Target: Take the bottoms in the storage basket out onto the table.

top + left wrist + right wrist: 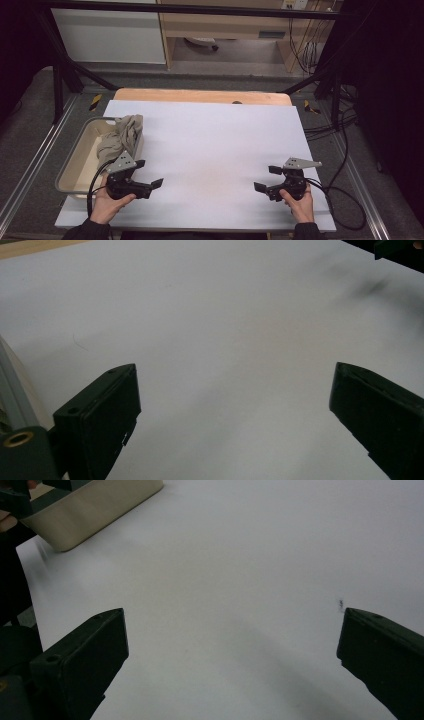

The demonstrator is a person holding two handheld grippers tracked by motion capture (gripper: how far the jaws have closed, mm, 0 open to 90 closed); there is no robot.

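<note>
The white surface [210, 150] lies bare ahead of both grippers. The tray [75, 165] sits just to the outer side of the left gripper [148, 173], at the surface's edge, and the crumpled beige cloth [122, 135] is draped over the tray's far corner, a little ahead of that gripper and to its outer side, well apart from the right gripper [267, 179].

The work looks to be at its start: nothing is held, and the cloth is untouched in the tray. The left gripper rests low near the person's edge with its jaws spread wide and only bare surface between them; the right gripper mirrors it on the other side, jaws equally wide and empty.

The next move most likely falls to the left gripper, being nearest: swing outward and forward toward the tray, come down over the bunched top of the cloth, and close on a fold thick enough to lift clear of the rim.
</note>
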